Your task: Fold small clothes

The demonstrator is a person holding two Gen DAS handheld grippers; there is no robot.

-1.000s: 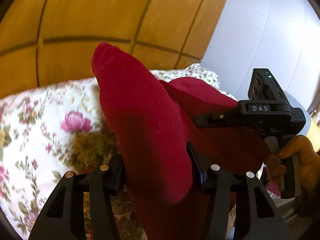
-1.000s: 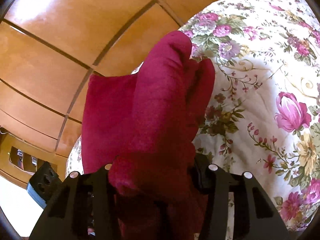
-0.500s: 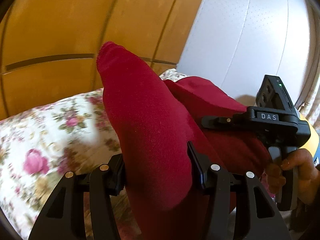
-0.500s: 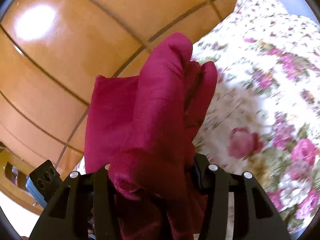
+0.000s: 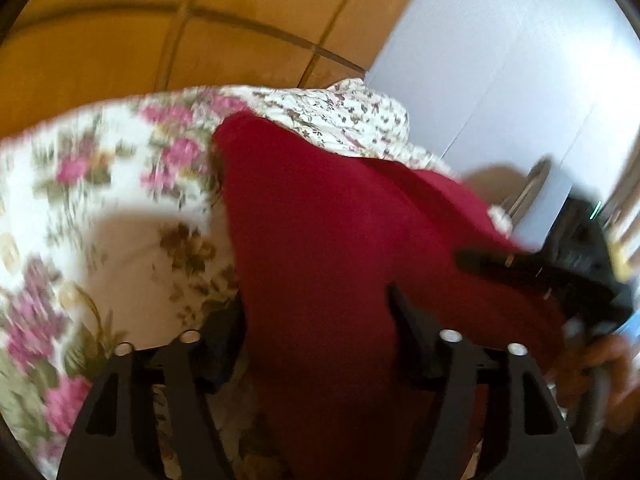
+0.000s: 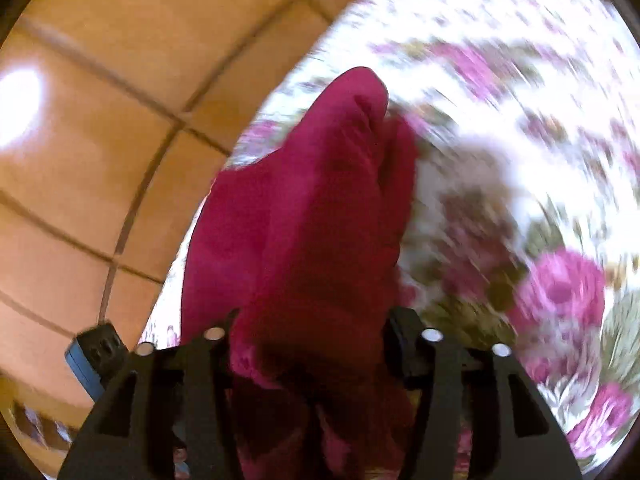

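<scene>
- My left gripper [image 5: 316, 320] is clamped on the red garment [image 5: 320, 240], which fills the frame's centre between its fingers.
- My right gripper [image 6: 308, 332] pinches a bunched end of that cloth, rising toward upper centre.
- Since half a second ago the floral bedspread [image 5: 80, 200] fills more of both views, now smeared by motion blur.
- Only the left view shows the right gripper at the right edge; only the right view shows the left gripper's body at lower left.
</scene>
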